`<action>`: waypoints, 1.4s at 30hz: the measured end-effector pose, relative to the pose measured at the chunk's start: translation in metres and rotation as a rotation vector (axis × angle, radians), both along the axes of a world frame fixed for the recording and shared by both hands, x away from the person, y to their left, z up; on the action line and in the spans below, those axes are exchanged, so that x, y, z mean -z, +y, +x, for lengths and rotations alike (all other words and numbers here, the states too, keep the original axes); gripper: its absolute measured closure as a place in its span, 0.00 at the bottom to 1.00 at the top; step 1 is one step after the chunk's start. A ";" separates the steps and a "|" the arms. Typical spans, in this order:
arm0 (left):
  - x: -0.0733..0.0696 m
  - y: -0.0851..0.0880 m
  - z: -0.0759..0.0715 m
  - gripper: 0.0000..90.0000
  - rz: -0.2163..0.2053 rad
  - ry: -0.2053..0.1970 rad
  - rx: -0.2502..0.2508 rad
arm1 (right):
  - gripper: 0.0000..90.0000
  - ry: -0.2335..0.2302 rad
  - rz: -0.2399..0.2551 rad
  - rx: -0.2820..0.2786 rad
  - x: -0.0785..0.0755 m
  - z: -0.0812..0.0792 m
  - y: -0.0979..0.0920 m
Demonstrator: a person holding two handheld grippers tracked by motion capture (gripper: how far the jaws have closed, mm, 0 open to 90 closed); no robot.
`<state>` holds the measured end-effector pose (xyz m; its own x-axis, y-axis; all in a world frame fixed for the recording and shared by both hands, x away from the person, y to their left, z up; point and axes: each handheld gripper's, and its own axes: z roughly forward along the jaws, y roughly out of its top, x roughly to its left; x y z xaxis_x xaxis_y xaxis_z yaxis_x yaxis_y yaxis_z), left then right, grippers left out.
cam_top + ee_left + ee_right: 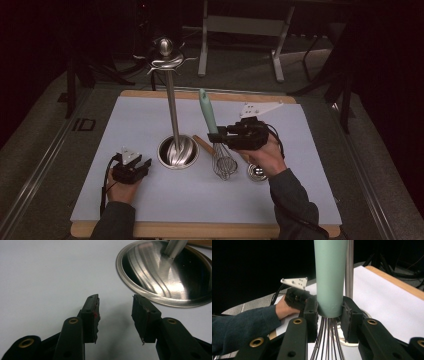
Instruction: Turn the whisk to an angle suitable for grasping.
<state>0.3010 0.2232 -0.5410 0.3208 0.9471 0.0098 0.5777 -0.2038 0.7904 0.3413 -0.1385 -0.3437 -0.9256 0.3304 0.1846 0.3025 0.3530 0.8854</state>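
White mat on table (pixel 150 200): right gripper (pixel 216 136) clamps mint-handled wire whisk (pixel 208 111) upright; left gripper (pixel 115 312) gapes empty nr steel stand base (pixel 155 277).

We note a dim room, dark beyond the table — only the pale mat (pixel 150 130) catches light from overhead. Glare streaks the steel base (pixel 175 282) of the stand in the left gripper view. The high view is soft and grainy — close jaws cast faint shadows.
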 end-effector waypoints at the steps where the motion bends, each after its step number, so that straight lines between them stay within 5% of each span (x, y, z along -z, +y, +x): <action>1: 0.000 0.000 0.000 0.64 0.000 0.000 0.000 | 0.77 -0.004 0.001 -0.001 -0.002 0.000 0.001; 25: 0.000 0.000 0.000 0.64 0.001 0.002 0.003 | 0.77 -0.055 0.055 -0.056 -0.038 0.005 0.032; 42: 0.000 0.001 0.000 0.64 -0.003 0.004 0.001 | 0.77 -0.069 0.027 -0.052 -0.044 0.012 0.054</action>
<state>0.3012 0.2238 -0.5409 0.3216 0.9469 0.0059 0.5808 -0.2022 0.7885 0.3537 -0.0846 -0.2999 -0.9521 0.2777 0.1278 0.2224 0.3424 0.9129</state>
